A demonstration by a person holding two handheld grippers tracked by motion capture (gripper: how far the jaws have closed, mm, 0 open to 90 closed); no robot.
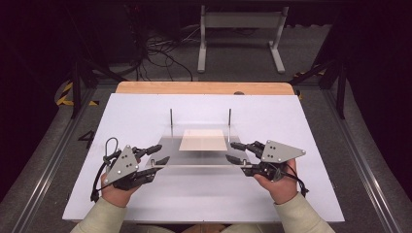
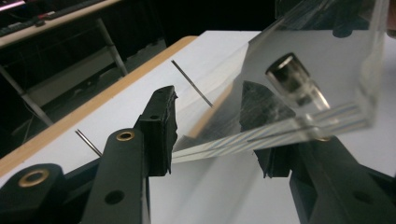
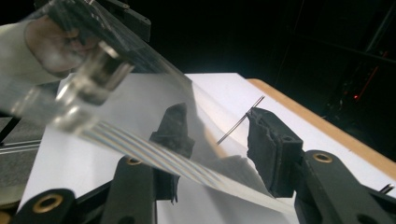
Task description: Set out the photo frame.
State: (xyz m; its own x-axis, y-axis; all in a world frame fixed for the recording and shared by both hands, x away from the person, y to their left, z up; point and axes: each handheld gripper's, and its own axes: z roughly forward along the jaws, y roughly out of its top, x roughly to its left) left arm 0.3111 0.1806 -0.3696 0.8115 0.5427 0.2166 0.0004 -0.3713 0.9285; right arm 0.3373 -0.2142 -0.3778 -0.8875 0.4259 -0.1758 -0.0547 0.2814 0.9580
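A clear acrylic plate hangs level just above the white board, held at both ends. My left gripper has the plate's left end between its jaws, and my right gripper has the right end. In the left gripper view the plate runs slantwise through my left gripper; one pad touches its edge. A metal bushing sits in its corner. The right gripper view has the plate crossing my right gripper the same way. Two thin upright pins stand behind the plate.
A tan card lies on the board beneath the plate's far part. The board rests on a table with a wooden far edge. Beyond it are floor cables and a grey stand.
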